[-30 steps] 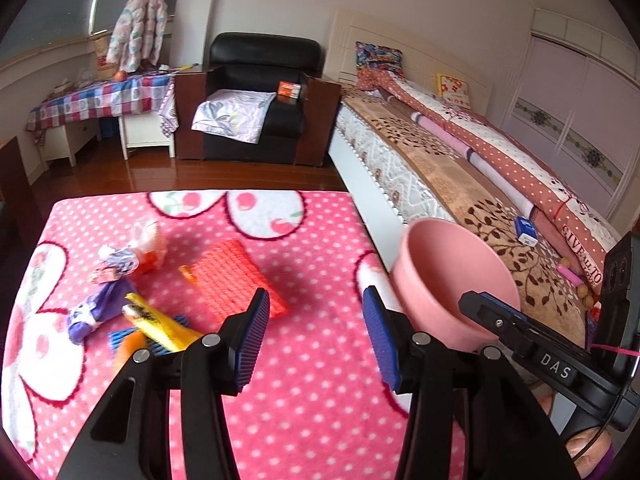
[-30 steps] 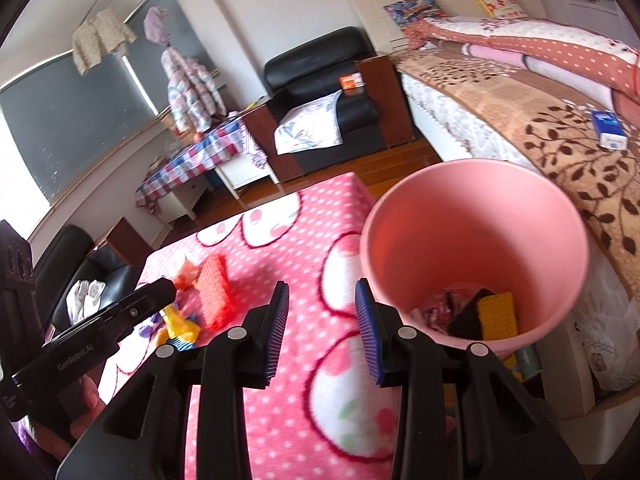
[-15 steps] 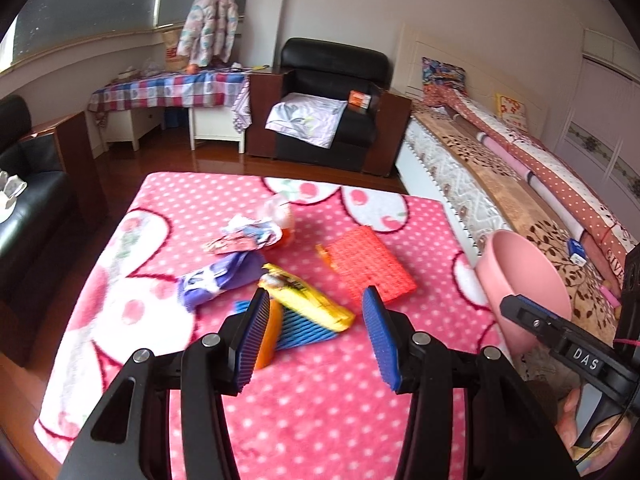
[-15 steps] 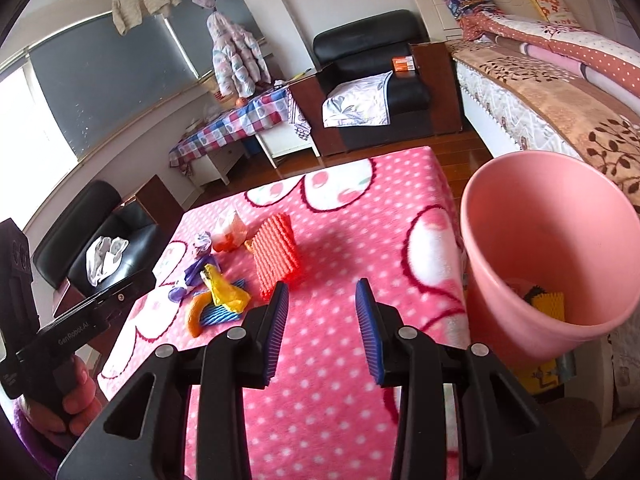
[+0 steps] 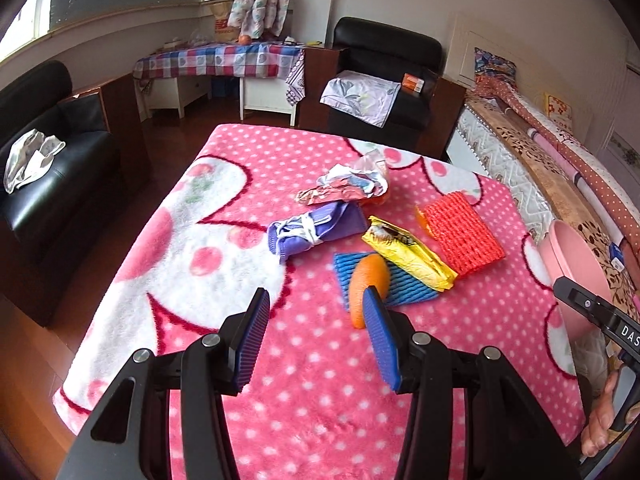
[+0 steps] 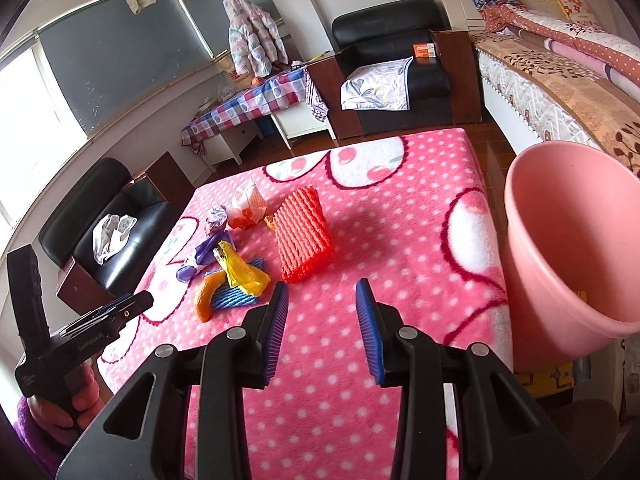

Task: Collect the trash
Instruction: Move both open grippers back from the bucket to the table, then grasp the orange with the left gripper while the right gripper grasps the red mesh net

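Note:
Trash lies in a cluster on the pink dotted blanket: an orange peel on a blue foam net, a yellow wrapper, a red foam net, a purple wrapper and crumpled paper. My left gripper is open and empty, its right finger just in front of the peel. My right gripper hovers open and empty over the blanket, near the red foam net. The pink bucket stands at the right edge.
A black sofa stands left of the table, a black armchair and a checked side table behind it. A bed runs along the right. A hand holds the left gripper's handle.
Both views have swung left, away from the bucket and toward the trash cluster. The left gripper has come down closer to the orange peel. Both grippers' jaws have kept their width.

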### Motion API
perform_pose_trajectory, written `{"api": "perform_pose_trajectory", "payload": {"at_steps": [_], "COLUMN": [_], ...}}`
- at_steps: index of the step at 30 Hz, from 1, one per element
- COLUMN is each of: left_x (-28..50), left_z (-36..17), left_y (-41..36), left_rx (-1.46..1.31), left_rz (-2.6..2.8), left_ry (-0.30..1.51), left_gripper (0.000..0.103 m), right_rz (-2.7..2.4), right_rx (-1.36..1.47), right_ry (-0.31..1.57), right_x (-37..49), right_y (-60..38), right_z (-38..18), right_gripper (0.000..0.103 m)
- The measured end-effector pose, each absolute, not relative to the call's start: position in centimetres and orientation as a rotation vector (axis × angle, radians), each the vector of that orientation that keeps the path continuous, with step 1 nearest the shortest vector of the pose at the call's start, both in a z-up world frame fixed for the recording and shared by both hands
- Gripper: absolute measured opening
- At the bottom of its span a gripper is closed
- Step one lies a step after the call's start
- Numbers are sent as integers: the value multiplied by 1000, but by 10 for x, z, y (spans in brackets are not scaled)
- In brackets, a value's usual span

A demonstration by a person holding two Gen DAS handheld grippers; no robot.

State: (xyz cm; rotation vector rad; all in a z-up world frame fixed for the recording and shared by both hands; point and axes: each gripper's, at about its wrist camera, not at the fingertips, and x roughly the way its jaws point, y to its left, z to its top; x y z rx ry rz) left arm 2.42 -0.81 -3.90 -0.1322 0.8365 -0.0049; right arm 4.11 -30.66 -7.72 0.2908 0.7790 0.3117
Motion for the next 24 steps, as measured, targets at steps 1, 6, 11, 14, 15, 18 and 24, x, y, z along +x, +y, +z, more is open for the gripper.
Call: {"api": "perform_pose_trajectory", "payload": {"at_steps": [1, 6, 11, 14, 15, 18, 24], "left_x": [26, 30, 37, 42, 44, 52, 68], "left_z": [-41, -50, -55, -55, -55, -58, -71], "left_y": [-5, 2, -18, -32, -37, -47, -52], "left_rx": [-141, -199, -201, -174, -162, -127, -108], "left_rz": [0, -35, -98, -128, -135, -147, -132], "left_ry": [843, 881, 883, 870, 864, 857, 880], "left_gripper": [48, 48, 48, 47, 45, 41, 36], "right_rz": [313, 317, 320, 318, 318, 319, 344], "right_rx": [290, 289, 283, 269, 266, 258, 249], "right_ry": [783, 795, 810, 816, 818, 822, 819], "right_x": [42, 47, 54, 58, 60, 64, 71], "right_y": [-305, -302, -296, -291, -290, -287, -278], "right_z": [-78, -82, -86, -87, -88, -89, -87], "right_gripper": [36, 36, 36, 36, 36, 36, 36]}}
